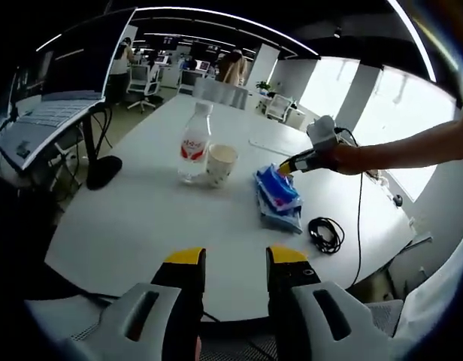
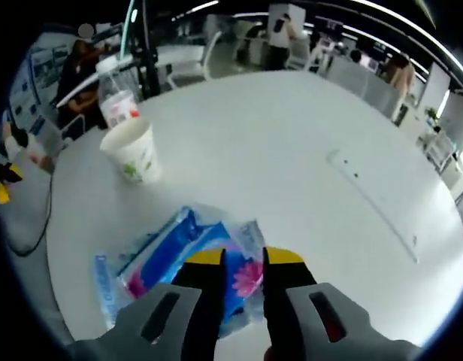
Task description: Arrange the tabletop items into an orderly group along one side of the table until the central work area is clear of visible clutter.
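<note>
While right tool overlaps tissue pack, open tabletop beyond

No text can be read anywhere. The bottle on the worktop wears a red and white label with marks too small to make out; in the right gripper view the same bottle shows only a blurred red patch. The cup bears a green print, no letters legible. The blue packet carries pink and white printing, too blurred to read.
</note>
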